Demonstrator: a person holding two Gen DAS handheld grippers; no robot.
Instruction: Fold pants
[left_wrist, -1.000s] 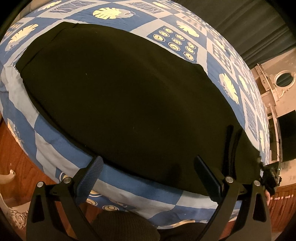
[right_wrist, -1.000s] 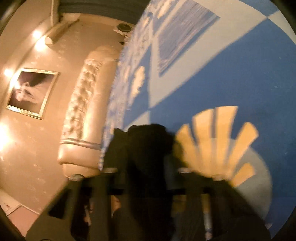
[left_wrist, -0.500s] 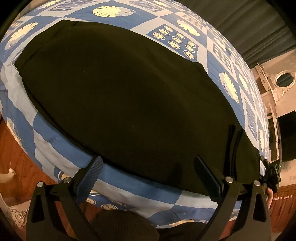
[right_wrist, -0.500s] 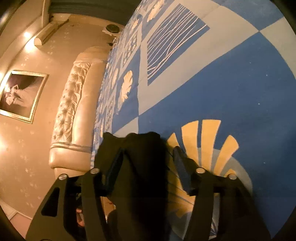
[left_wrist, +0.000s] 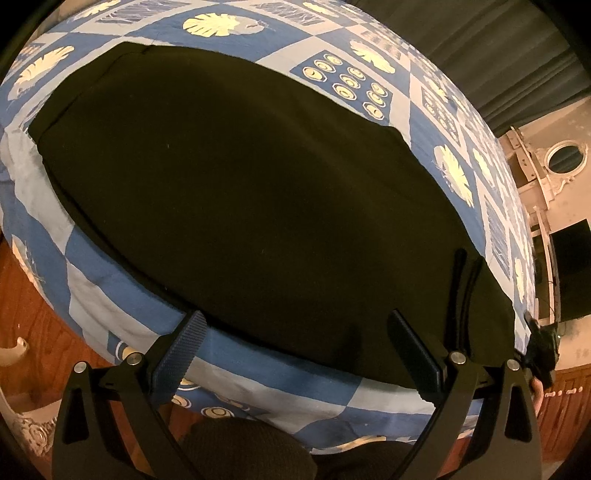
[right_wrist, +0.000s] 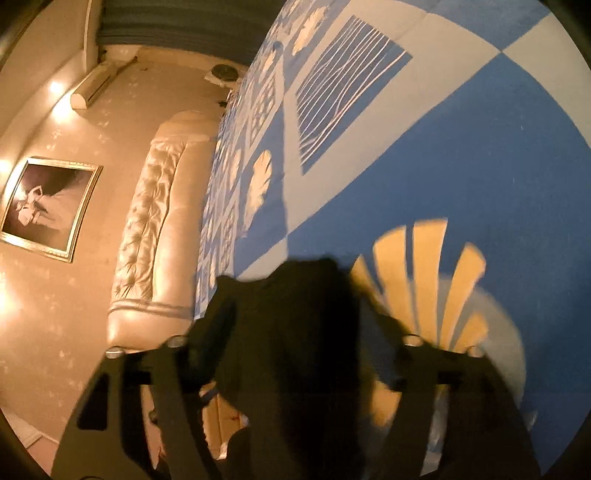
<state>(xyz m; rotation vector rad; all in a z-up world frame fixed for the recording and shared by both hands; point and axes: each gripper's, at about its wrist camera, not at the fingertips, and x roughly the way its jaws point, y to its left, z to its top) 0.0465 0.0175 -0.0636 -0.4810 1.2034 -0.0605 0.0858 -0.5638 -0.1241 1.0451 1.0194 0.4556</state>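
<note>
Left tool (left_wrist: 295, 343) is hovering wide open, holding nothing, over the black pants (left_wrist: 240, 192); right tool (right_wrist: 295, 332) is straddling a bunched end, grip unclear. Best pinching both layers before lifting.

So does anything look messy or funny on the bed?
Not really. The black pants lie flat and smooth on the blue patterned bedspread. Only their end between the right gripper fingers looks bunched, though that view is blurry.
</note>
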